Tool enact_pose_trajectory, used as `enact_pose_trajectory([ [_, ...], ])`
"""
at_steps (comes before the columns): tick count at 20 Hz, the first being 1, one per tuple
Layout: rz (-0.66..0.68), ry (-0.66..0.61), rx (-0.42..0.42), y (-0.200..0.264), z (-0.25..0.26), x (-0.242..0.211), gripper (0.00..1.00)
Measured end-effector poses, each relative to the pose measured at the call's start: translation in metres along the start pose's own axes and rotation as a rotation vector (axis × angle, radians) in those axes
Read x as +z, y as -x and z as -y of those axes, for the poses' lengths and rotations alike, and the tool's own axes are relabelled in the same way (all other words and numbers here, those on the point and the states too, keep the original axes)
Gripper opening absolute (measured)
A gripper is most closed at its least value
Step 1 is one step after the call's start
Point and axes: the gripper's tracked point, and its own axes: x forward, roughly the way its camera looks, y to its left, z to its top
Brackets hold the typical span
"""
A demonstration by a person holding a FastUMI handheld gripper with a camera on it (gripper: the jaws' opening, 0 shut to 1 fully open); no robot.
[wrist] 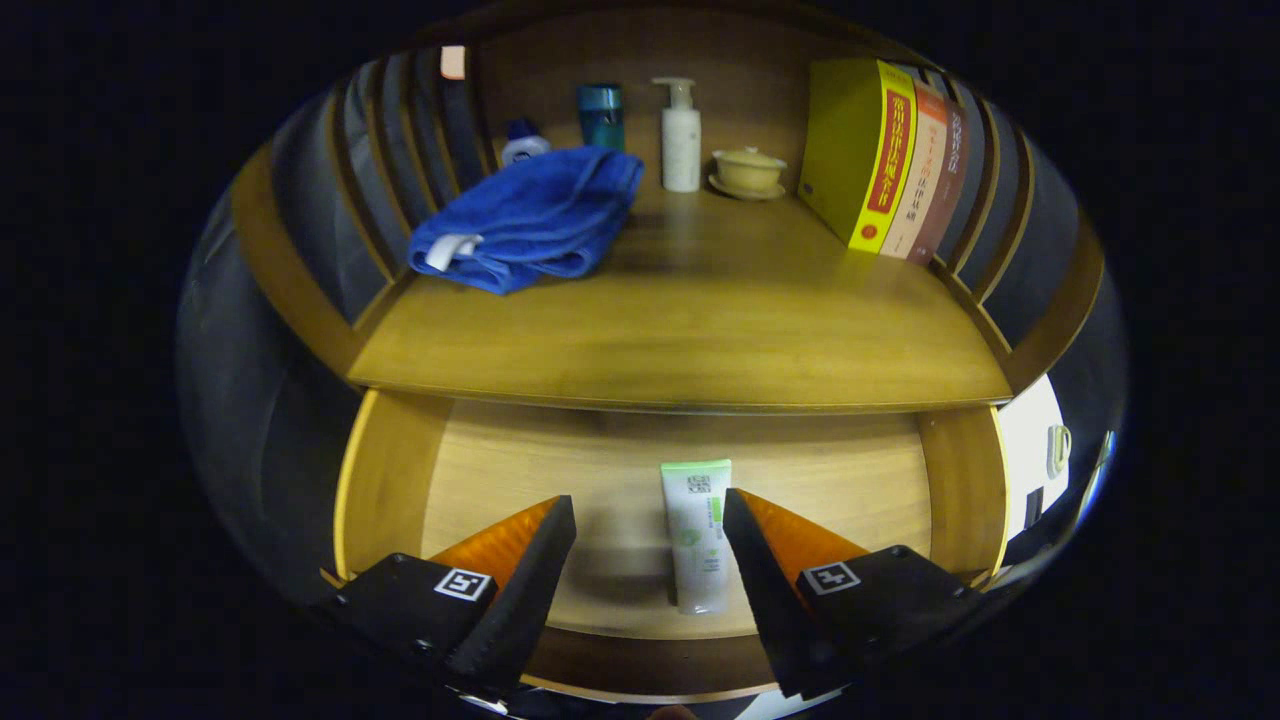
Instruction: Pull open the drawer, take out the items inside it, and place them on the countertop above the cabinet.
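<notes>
The wooden drawer (385, 480) stands pulled open below the countertop (690, 330). A white and green tube (697, 535) lies flat on the drawer floor, lengthwise, cap end toward me. My gripper (648, 508) hovers open above the drawer, its fingers spread wide. The tube lies between them, closer to the right finger (750, 560), and neither finger touches it.
On the countertop a folded blue towel (530, 215) lies at the left. Behind it stand a small white bottle (523, 143), a teal container (601, 114), a white pump bottle (681, 135) and a lidded yellow cup (748, 171). Books (880, 155) lean at the right. Slatted side rails flank the top.
</notes>
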Motion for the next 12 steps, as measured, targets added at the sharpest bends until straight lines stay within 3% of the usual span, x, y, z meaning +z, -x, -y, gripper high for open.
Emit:
enact_pose_trajectory([
  [6,-0.171,0.032,-0.050,-0.031,0.029,-0.037,0.97],
  [12,-0.267,0.003,-0.057,-0.053,0.025,-0.065,0.96],
])
